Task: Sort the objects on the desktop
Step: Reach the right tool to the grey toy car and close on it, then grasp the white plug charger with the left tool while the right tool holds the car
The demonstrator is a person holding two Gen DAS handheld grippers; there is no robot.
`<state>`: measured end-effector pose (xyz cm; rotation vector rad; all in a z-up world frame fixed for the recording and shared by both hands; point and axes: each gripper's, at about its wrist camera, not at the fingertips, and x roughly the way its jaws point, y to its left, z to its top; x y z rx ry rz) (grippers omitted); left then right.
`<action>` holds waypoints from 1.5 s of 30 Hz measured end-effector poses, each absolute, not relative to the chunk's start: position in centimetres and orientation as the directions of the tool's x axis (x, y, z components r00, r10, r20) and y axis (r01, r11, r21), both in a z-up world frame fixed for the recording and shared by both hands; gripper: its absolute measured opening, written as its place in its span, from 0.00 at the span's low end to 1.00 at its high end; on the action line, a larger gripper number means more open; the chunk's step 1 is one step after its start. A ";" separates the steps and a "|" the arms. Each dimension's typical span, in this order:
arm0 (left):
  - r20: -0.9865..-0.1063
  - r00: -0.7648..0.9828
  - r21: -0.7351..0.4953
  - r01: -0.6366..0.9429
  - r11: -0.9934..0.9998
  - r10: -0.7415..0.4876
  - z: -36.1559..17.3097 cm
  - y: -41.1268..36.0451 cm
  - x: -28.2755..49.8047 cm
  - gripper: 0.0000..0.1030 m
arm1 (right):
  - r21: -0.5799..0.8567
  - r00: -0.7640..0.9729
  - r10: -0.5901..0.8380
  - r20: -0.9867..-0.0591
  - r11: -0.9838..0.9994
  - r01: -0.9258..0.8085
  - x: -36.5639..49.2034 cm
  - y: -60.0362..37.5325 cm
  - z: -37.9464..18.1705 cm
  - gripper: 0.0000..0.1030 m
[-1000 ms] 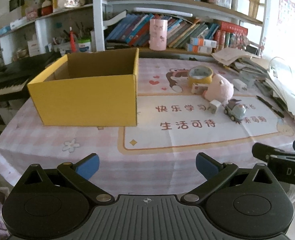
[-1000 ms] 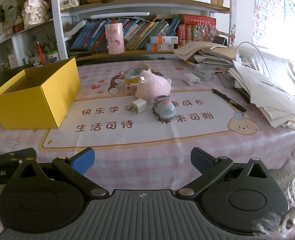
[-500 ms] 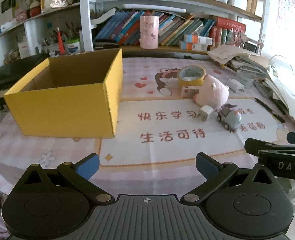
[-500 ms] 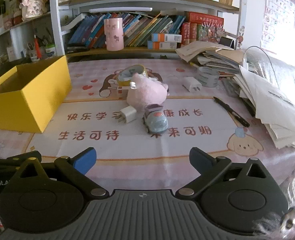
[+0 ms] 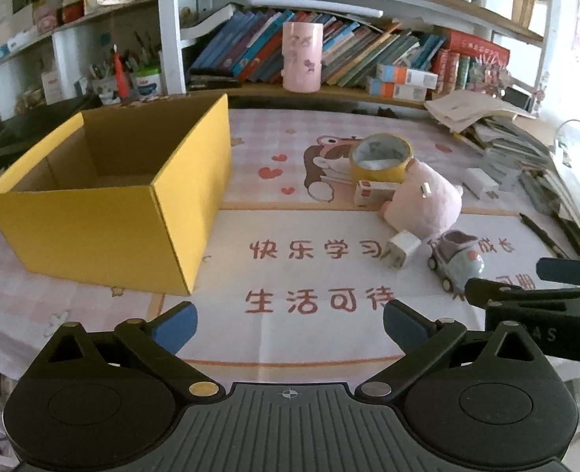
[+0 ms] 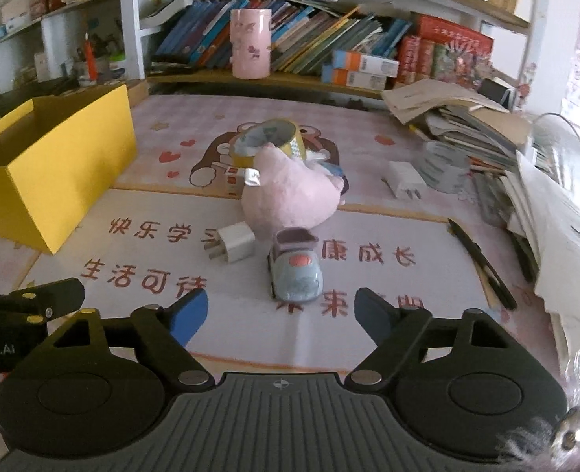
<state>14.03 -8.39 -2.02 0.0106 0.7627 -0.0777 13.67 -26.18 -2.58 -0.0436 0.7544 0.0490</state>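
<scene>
— What carries everything?

— A round table under a pink checked cloth (image 5: 34, 299), with a white printed mat with red characters (image 5: 309, 326) spread over its middle.

— And on the left?

— An open yellow cardboard box (image 5: 105, 220), standing partly on the cloth, its near right corner on the mat.

— To the right?

— A pink plush pig (image 6: 290, 196) lies near the middle; a yellow tape roll (image 6: 268, 141) sits just behind it, a white plug adapter (image 6: 232, 247) and a pale blue toy car (image 6: 295, 273) just in front. Farther right lie a second white charger (image 6: 404, 179), a black pen (image 6: 480, 263) and a pile of papers and books (image 6: 525, 165).
</scene>
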 end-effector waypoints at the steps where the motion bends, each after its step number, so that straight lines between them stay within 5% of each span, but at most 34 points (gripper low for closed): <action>1: -0.691 0.720 -0.016 0.069 0.998 -0.061 -2.0 -8.6 14.2 0.99 | -0.019 0.724 0.038 -0.689 0.997 -0.070 14.2 -26.4 -2.7 0.75; 19: -0.747 0.665 -0.002 0.021 1.000 -0.015 -3.2 -11.7 17.9 0.86 | -0.006 0.603 0.125 -0.788 0.978 -0.211 22.3 -28.3 -6.5 0.50; 23: -0.753 0.658 0.009 0.034 0.999 -0.016 -3.5 -12.7 18.7 0.82 | 0.038 0.577 0.167 -0.800 0.973 -0.229 23.3 -29.0 -7.1 0.37; 39: -0.764 0.636 0.057 0.238 0.970 -0.112 -7.2 -20.1 24.3 0.61 | 0.085 0.638 0.168 -0.751 0.984 -0.159 21.3 -34.6 -4.5 0.36; 45: -0.761 0.640 0.057 0.226 0.972 -0.104 -8.1 -20.3 24.5 0.45 | 0.094 0.648 0.171 -0.742 0.984 -0.152 20.6 -35.5 -4.3 0.36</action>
